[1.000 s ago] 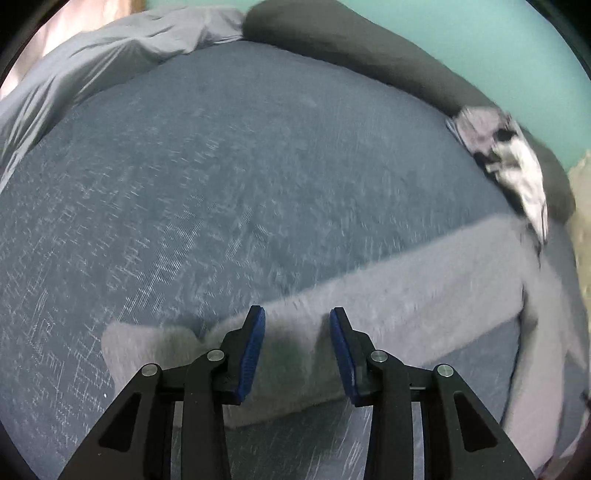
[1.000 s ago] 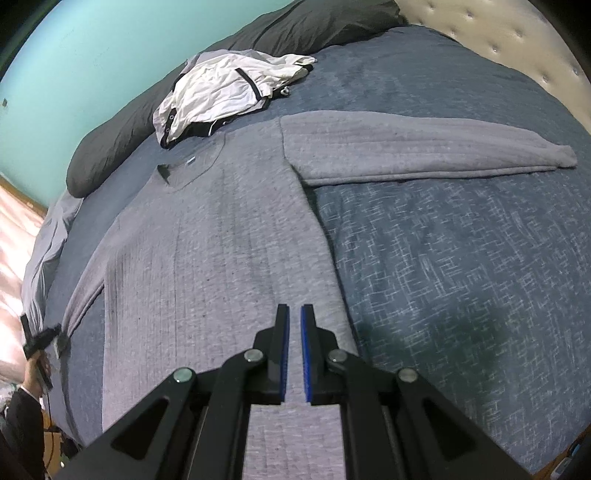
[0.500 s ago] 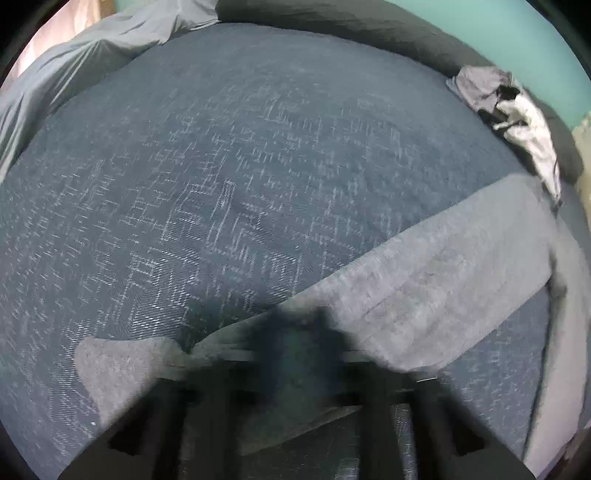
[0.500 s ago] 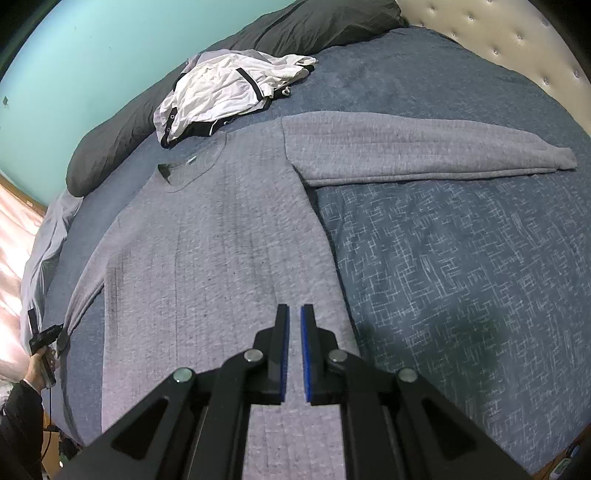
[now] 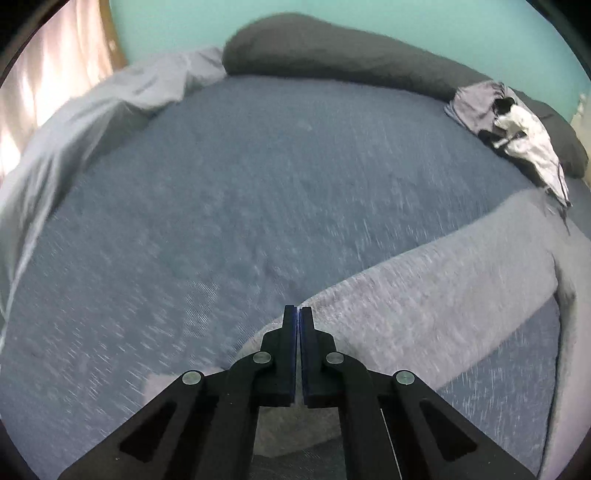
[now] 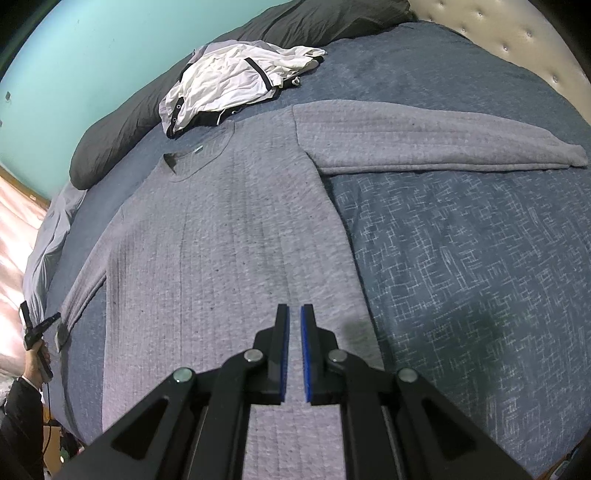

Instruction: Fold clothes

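A grey knitted sweater [image 6: 229,229] lies face up on the blue bedspread [image 6: 461,258], with its right sleeve [image 6: 424,140] stretched out sideways. My left gripper [image 5: 297,312] is shut on the other sleeve [image 5: 443,288] near the cuff, and the fabric rises from the bed to the pinched pads. In the right wrist view the left gripper [image 6: 40,325] shows small at the far left, in a person's hand [image 6: 37,363], with the cuff dangling from it. Over the sweater's lower body my right gripper [image 6: 291,310] stays shut, with nothing between its pads.
A crumpled white-and-black garment [image 6: 229,81] lies above the sweater's collar, against a long dark pillow [image 5: 332,55]. A pale grey sheet [image 5: 92,110] is bunched along the bed's left side. A tufted headboard [image 6: 517,33] borders the far right. Bare bedspread [image 5: 240,203] spreads ahead of the left gripper.
My left gripper has closed on the sleeve near the cuff and lifted it, and its view has swung up toward the wall. The right gripper has stayed put.
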The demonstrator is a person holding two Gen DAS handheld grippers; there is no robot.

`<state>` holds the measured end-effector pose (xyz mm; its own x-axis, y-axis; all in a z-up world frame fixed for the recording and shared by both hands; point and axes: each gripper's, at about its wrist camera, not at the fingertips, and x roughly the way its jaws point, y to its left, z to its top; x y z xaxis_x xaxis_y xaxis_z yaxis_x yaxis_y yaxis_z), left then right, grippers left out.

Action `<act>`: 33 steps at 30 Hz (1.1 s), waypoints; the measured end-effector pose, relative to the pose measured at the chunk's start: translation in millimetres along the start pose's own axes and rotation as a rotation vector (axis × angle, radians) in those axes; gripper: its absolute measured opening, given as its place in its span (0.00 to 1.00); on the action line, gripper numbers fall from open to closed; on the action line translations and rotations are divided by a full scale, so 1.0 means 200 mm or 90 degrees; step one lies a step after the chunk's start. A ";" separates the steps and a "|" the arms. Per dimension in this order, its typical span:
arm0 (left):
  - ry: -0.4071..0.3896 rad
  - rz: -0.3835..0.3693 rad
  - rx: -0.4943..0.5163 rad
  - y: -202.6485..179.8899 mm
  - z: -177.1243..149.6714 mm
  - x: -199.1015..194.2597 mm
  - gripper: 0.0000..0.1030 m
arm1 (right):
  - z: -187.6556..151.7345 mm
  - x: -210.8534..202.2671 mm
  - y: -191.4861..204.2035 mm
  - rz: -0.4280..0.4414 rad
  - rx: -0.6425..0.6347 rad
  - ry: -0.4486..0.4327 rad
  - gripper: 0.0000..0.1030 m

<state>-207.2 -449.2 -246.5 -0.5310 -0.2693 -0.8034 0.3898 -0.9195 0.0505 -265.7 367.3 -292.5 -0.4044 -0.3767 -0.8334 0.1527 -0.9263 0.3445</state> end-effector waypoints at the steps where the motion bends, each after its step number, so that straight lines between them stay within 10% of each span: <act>1: -0.002 0.010 0.004 -0.01 0.03 0.03 0.01 | 0.00 0.00 0.00 0.000 0.000 0.000 0.06; 11: 0.105 0.028 -0.040 0.03 0.00 0.31 0.02 | -0.01 -0.02 -0.01 0.001 0.002 0.000 0.06; 19: 0.054 -0.032 -0.184 0.30 -0.01 0.17 0.02 | -0.03 0.01 -0.05 0.003 0.018 0.002 0.06; 33: 0.095 0.039 -0.194 0.58 -0.34 0.06 0.05 | -0.08 0.01 0.05 0.034 0.008 0.000 0.06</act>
<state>-116.5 -539.2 -291.1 -0.3923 -0.2555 -0.8836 0.6360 -0.7694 -0.0599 -250.9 357.4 -297.6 -0.3958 -0.4251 -0.8141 0.1619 -0.9048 0.3938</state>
